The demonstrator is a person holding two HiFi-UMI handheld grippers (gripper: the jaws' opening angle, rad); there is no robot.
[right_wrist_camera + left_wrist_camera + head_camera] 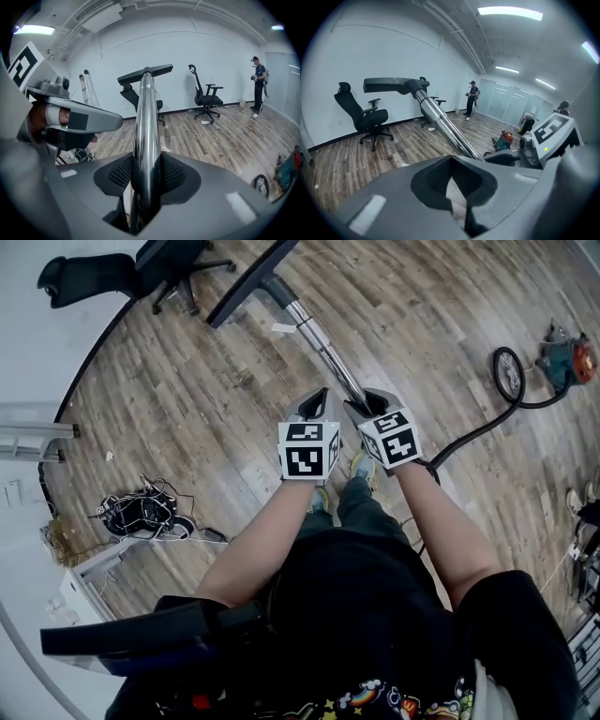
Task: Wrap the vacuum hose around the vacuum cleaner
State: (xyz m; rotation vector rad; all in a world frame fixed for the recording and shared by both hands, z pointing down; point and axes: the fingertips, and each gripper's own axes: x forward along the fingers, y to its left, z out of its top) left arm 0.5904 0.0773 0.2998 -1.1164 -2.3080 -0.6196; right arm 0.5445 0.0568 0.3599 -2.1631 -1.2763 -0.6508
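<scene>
The vacuum's metal wand (319, 343) runs from its black floor head (248, 282) back toward me, lifted off the wooden floor. My right gripper (367, 401) is shut on the wand (145, 126), both ribbed pads pressing its sides. My left gripper (316, 401) hangs just left of the wand (440, 122), open, with only floor showing between its jaws. A black hose (478, 432) trails right across the floor and ends in a loop (508, 374) beside the red and teal vacuum cleaner (567, 362).
A black office chair (141, 268) stands at the far left by the wall. A tangle of cables (141, 512) and a ladder (28, 442) lie at the left. A person (258, 79) stands far off by the glass wall, and another chair (206, 98) is against the wall.
</scene>
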